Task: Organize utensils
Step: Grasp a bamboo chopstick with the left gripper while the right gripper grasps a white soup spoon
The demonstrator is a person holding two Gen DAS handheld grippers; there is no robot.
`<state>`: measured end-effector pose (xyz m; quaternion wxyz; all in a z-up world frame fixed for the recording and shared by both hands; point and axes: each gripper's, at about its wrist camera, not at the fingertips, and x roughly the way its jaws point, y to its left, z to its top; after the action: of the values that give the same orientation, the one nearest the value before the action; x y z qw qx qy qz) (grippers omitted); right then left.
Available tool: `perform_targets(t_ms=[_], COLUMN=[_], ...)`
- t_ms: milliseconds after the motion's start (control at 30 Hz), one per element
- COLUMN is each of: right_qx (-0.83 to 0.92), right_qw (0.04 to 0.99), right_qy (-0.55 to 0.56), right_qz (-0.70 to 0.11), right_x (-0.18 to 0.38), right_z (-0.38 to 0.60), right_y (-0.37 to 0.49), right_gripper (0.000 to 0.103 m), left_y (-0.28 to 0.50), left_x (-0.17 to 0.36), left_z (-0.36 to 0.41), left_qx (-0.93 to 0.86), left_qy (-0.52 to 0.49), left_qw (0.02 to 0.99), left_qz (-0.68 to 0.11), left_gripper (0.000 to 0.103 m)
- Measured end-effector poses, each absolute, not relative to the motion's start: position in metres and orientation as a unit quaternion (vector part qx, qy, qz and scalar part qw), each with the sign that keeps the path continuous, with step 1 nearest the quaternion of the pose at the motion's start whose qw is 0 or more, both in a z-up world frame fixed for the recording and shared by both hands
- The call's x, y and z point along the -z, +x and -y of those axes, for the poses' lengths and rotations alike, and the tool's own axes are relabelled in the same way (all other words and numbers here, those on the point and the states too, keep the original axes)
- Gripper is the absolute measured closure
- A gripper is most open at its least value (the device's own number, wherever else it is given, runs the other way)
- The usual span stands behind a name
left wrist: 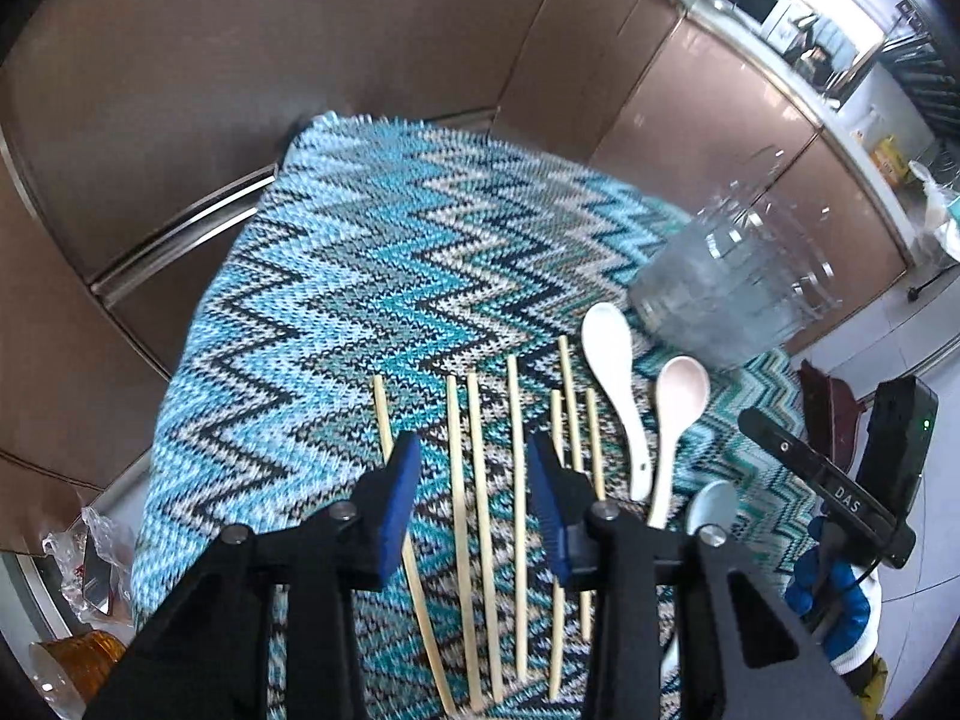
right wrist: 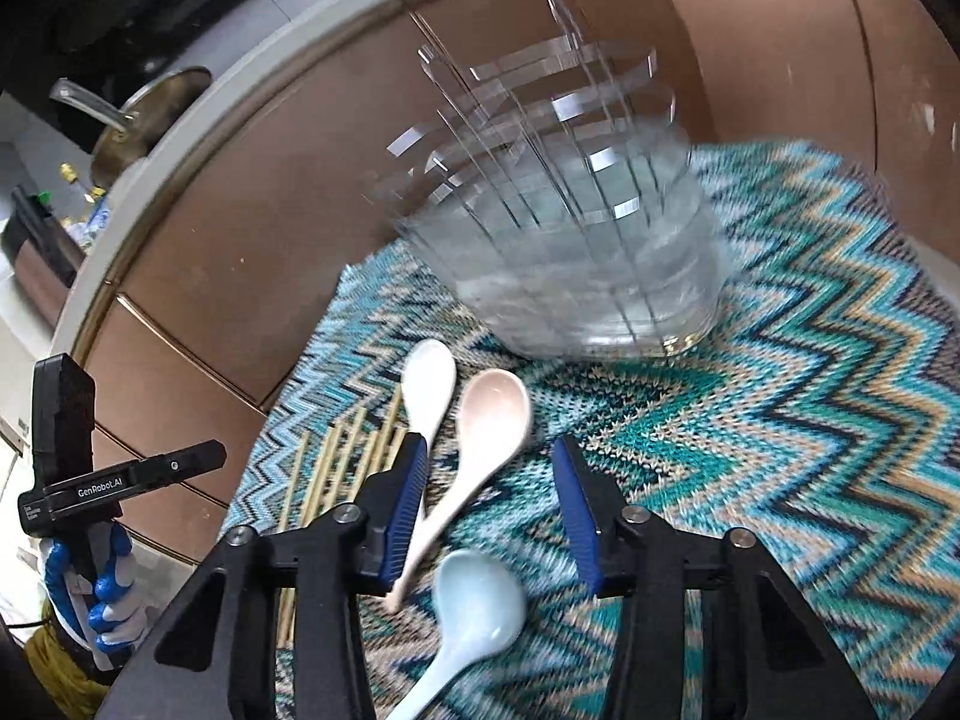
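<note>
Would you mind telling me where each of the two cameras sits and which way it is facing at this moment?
Left wrist: on the left gripper, looking down along its open blue-padded fingers at the chopsticks on the zigzag cloth; the right gripper and its gloved hand show at the right edge.
Right wrist: on the right gripper, facing down at the pink spoon; the left gripper and gloved hand show at left.
Shared: cloth, chopsticks, white spoon, pink spoon, pale blue spoon, clear organizer.
</note>
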<state>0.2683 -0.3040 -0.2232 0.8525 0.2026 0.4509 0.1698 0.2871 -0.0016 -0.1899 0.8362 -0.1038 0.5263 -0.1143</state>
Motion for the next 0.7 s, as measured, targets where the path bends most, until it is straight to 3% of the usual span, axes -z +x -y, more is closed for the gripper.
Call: perform_targets(t_ms=[467,700], right_qx=[-0.192,-0.202], right_qw=[0.837,0.835], right_qy=[0.213,0.204], right_qz=[-0.467,-0.470], right_x=[0.248,0.252], right_z=[0.302,0.293], right_y=[0.304,0.312], right_gripper=[0.070,0.072], left_y=[0.335,0.343], left_x=[0.236,0.248], left_z=[0.014,0.011], left_qx=[0.106,0.099], left_qy=[-0.074,-0.071], left_qw=[0.799,0.794], left_qz=[-0.587,-0.596], left_gripper=[0.090,0.091])
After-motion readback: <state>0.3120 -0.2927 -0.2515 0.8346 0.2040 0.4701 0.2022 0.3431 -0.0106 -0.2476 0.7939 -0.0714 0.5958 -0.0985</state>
